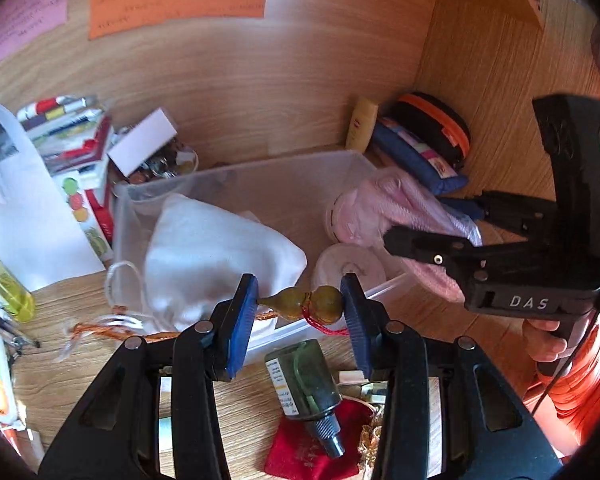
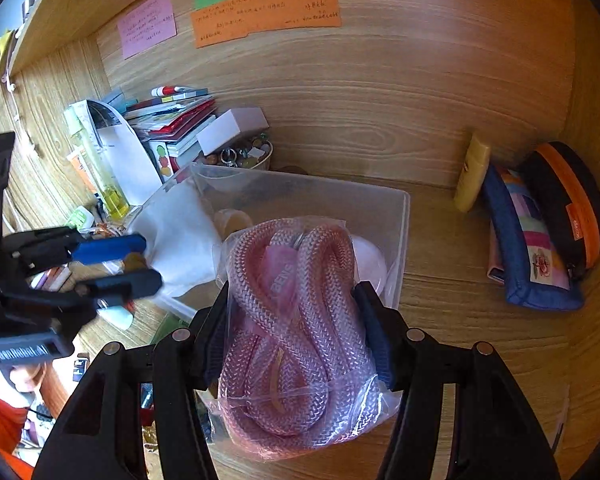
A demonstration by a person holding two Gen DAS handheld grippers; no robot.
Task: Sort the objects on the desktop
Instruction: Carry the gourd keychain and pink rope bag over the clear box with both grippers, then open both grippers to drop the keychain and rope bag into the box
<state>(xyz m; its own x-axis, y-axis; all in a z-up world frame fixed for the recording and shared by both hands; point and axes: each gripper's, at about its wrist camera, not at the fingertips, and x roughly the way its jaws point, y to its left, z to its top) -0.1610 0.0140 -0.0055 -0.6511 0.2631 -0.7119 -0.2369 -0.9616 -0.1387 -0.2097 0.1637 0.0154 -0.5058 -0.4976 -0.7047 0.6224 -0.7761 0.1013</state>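
My left gripper (image 1: 300, 304) is shut on a small brown gourd charm (image 1: 308, 303) with red and orange cords, held over the front edge of a clear plastic bin (image 1: 236, 178). The bin holds a white cloth pouch (image 1: 216, 256) and round white pads (image 1: 350, 268). My right gripper (image 2: 296, 332) is shut on a bag of pink braided rope (image 2: 296, 320), held over the bin's (image 2: 396, 216) right side. The right gripper also shows in the left wrist view (image 1: 432, 240), and the left gripper in the right wrist view (image 2: 140, 260).
A dark green bottle (image 1: 312, 392) and red pouch (image 1: 316, 448) lie on the desk below my left gripper. Books and a bowl of trinkets (image 2: 240, 156) stand at the back left. A blue pouch (image 2: 528, 240), an orange-black case (image 2: 568, 208) and a yellow tube (image 2: 472, 172) sit at the right wall.
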